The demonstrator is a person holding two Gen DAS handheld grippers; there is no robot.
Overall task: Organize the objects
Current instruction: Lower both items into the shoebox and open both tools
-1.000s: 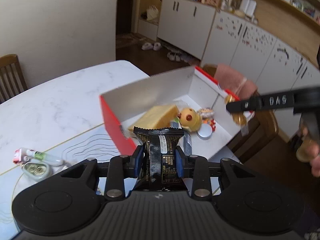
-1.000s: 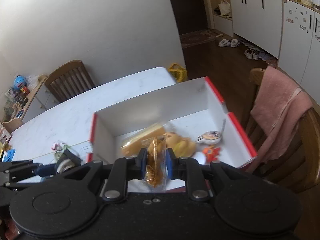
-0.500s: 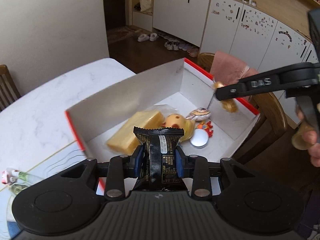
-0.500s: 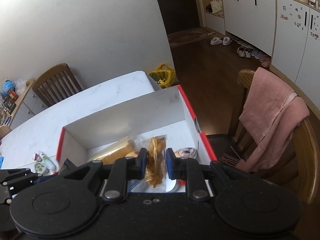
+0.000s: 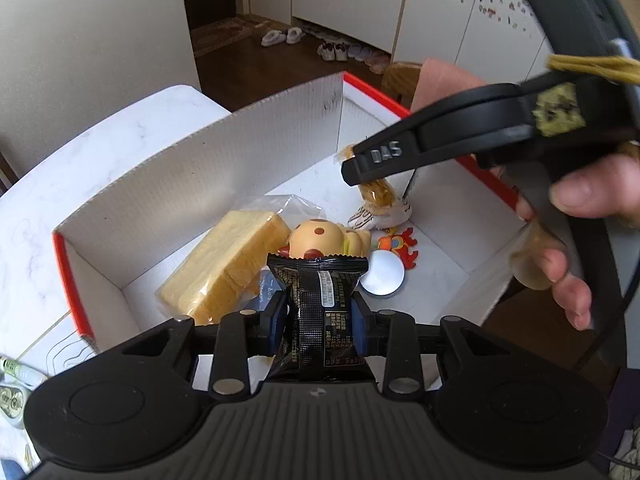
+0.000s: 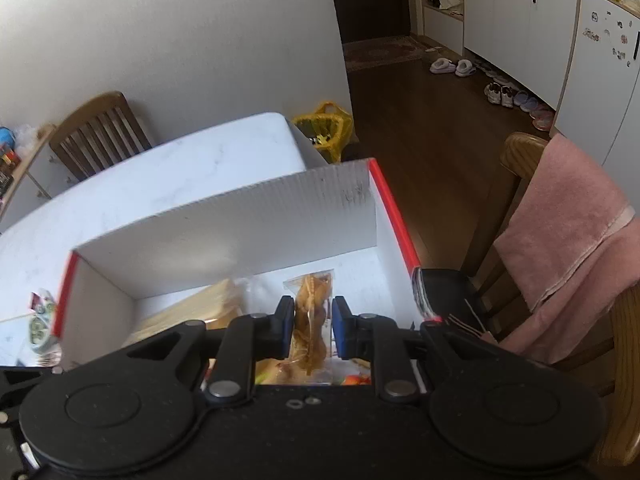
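My left gripper [image 5: 318,314] is shut on a black snack packet [image 5: 320,312], held above the near side of a white box with red edges [image 5: 240,152]. Inside the box lie a wrapped yellow cake [image 5: 228,264], a spotted yellow toy [image 5: 316,236], a white round disc [image 5: 382,278] and a small orange toy [image 5: 398,246]. My right gripper [image 6: 312,322] is shut on a clear packet of brown snack [image 6: 312,316] over the box [image 6: 224,224]. In the left wrist view the right gripper [image 5: 360,168] hangs over the box's far right part, with the brown snack [image 5: 376,194] below its tip.
The box stands on a white marble table [image 6: 200,160]. Small packets [image 5: 16,376] lie on the table left of the box. A wooden chair with a pink towel [image 6: 572,236] stands to the right. Another chair [image 6: 100,132] is at the far side.
Both grippers have moved in over the box and lower, each with its packet held. The box now looks larger and fills more of both views.
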